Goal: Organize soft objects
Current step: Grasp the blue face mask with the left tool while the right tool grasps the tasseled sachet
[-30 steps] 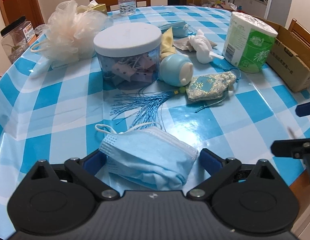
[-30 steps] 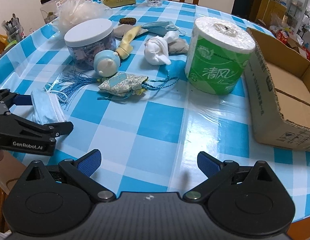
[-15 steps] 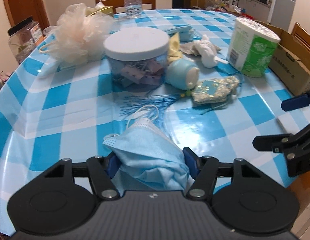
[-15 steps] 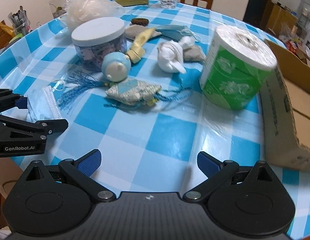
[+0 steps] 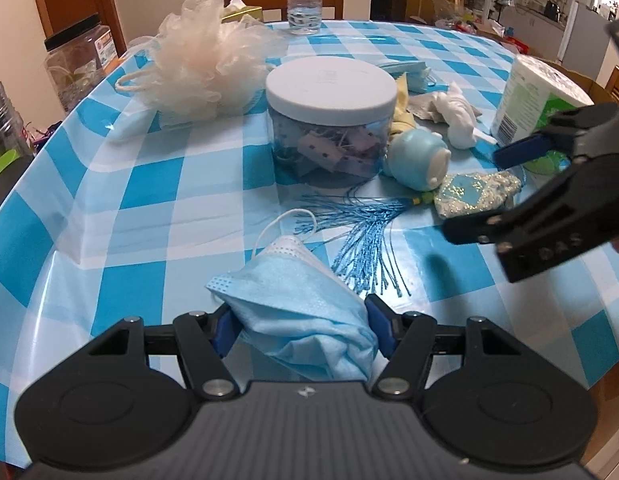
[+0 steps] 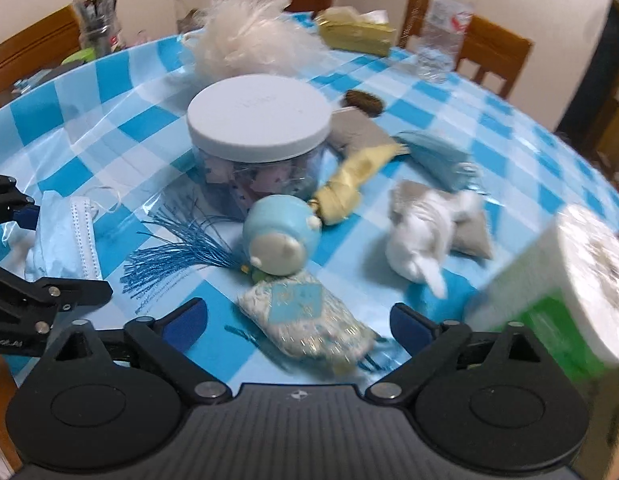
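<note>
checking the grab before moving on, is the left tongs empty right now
No, the left tongs are shut on the blue face mask, which is bunched between the two blue pads.

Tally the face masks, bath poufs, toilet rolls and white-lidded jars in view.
Face masks: 2, one in the left gripper, one behind the jar
Bath poufs: 1
Toilet rolls: 1
White-lidded jars: 1
Total: 5

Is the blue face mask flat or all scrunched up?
Scrunched up. The blue face mask is bunched into a crumpled wad between the left gripper fingers, which press on both its sides, with one ear loop sticking out.
</note>
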Action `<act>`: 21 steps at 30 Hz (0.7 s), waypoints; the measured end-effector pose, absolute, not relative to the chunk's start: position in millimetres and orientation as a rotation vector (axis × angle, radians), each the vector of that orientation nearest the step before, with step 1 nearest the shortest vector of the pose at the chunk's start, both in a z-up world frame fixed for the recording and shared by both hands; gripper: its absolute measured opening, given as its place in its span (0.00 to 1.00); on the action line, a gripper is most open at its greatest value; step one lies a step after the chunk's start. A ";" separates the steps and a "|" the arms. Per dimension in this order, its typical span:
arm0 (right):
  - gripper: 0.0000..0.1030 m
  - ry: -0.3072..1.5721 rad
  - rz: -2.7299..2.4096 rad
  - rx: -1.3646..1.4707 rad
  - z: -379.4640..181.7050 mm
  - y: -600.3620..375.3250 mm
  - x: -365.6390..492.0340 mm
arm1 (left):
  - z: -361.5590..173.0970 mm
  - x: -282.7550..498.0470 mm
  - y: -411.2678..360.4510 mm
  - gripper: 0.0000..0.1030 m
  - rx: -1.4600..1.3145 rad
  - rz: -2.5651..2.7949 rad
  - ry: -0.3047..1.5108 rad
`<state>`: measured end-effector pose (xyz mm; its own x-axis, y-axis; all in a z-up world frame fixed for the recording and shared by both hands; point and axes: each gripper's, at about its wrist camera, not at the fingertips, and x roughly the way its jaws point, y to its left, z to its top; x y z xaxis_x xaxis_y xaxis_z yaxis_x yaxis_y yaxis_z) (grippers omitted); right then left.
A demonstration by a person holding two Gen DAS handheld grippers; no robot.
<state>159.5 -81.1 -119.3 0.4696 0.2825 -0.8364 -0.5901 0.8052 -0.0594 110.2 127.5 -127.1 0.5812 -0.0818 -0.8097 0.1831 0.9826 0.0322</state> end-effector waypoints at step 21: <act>0.51 1.029 0.631 -0.386 -121.9 -71.3 159.9 | -126.8 113.5 135.6 0.62 0.111 -0.168 0.951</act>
<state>159.9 -71.3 -121.9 0.3643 0.3020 -0.8810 -0.6486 0.7611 -0.0073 113.5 135.6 -126.8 0.5691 -0.0942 -0.8168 0.1921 0.9812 0.0207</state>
